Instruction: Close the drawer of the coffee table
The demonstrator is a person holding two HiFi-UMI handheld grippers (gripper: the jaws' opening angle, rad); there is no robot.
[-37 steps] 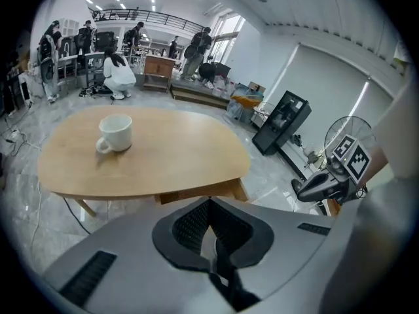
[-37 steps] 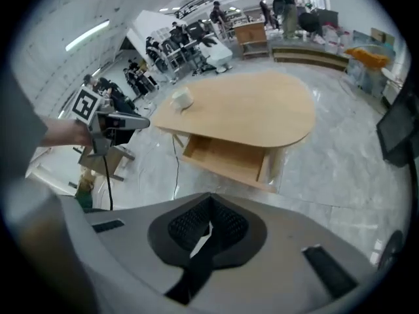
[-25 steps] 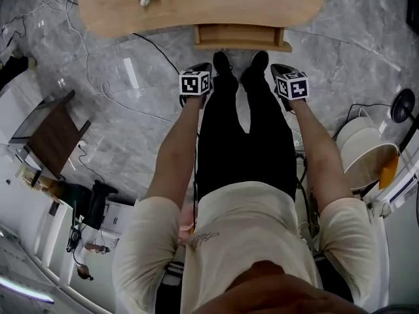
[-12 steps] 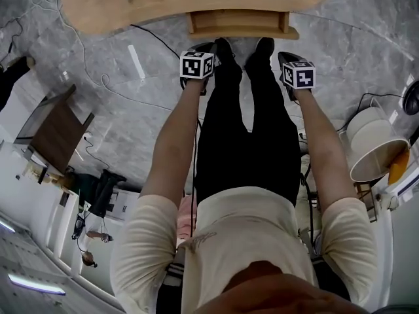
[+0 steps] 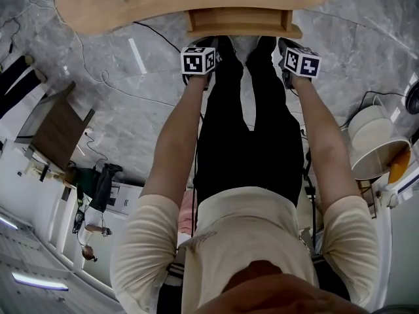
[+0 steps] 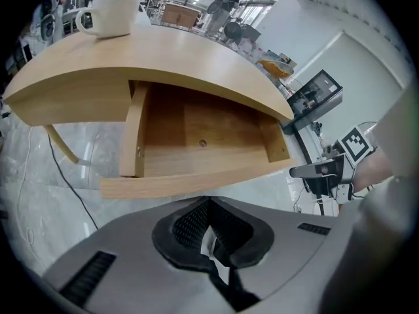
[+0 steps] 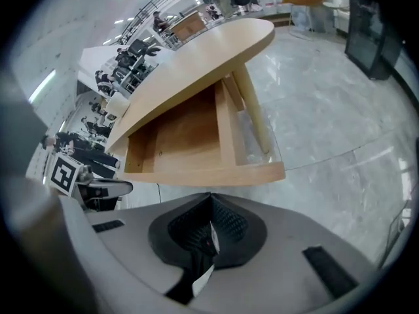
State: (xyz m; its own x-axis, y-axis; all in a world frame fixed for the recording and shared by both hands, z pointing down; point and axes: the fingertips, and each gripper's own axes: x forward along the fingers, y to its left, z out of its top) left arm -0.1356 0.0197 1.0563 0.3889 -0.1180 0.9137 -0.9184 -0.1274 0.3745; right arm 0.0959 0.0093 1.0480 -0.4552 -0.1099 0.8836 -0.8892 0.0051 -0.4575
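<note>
The light wooden coffee table (image 5: 170, 5) runs along the top of the head view, and its drawer (image 5: 239, 23) stands pulled out toward me. In the left gripper view the empty drawer (image 6: 196, 136) sits just above my left gripper (image 6: 208, 203), whose jaws are shut on nothing, a short way from the front panel (image 6: 196, 180). My right gripper (image 7: 210, 197) is also shut and empty, just short of the drawer front (image 7: 209, 174). In the head view the left gripper (image 5: 198, 50) and right gripper (image 5: 288, 48) hang below the drawer's two ends.
A white cup (image 6: 111, 15) stands on the table's left end. My legs and black shoes (image 5: 242, 51) stand between the grippers, close to the drawer. Cables (image 5: 105, 77) trail over the marble floor at left. A white bin (image 5: 376, 146) stands right, a dark board (image 5: 59, 129) left.
Both grippers have moved forward, closer to the drawer front. The drawer is still open and both grippers stay shut.
</note>
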